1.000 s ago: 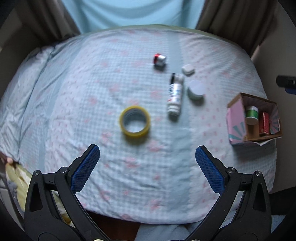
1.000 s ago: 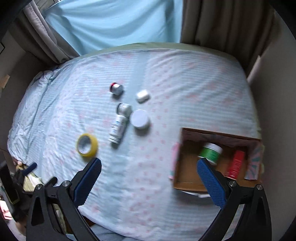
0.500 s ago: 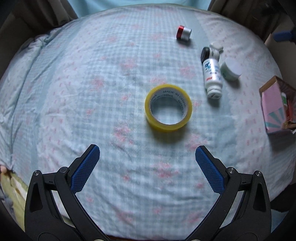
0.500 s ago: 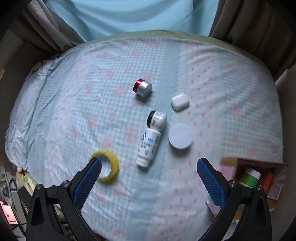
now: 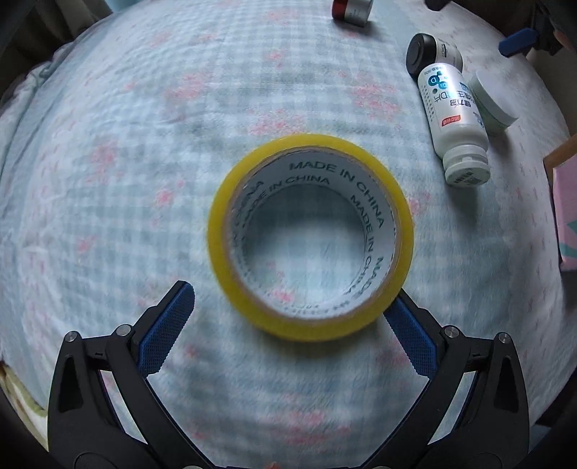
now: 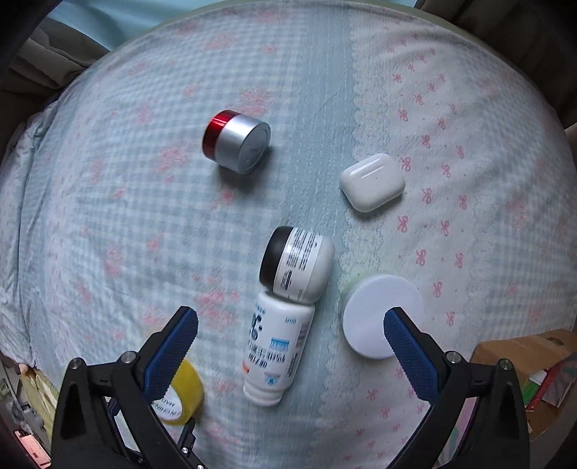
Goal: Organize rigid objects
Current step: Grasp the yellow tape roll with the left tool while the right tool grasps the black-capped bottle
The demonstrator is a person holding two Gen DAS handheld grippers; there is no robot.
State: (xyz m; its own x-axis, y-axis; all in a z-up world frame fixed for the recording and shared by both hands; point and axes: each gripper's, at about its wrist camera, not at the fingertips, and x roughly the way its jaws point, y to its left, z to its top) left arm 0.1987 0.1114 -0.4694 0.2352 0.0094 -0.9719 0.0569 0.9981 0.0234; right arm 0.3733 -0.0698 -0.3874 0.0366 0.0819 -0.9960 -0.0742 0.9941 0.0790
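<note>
The left gripper [image 5: 288,317] hangs over the bed with its jaws spread wide and nothing between them. The yellow tape roll [image 5: 310,238] lies flat at 12 o'clock from it, its near rim between the two blue pads; the right pad sits just beside or against the roll's outer wall, while the left pad stands apart from it.

That uneven framing is the main risk. If the jaws close from here, the right pad will likely meet the roll first and slide it toward 9 o'clock across the soft checked bedspread [image 5: 108,180], or tip it up on edge. Closing on a single wall would leave a thin, slippery hold.

Further out, at 2 o'clock, a white bottle [image 5: 452,122] lies on its side against a small black-capped jar [image 5: 432,54] and beside a flat white-lidded pot [image 5: 494,104]; a red-and-silver jar [image 5: 351,11] lies at 12 o'clock.

The right gripper [image 6: 288,339] is equally open and empty, above the same white bottle [image 6: 276,350], with a white earbud case [image 6: 373,185] at 1 o'clock. Any nudge could roll the bottle. The cardboard box [image 6: 523,346] waits at 3 o'clock.
</note>
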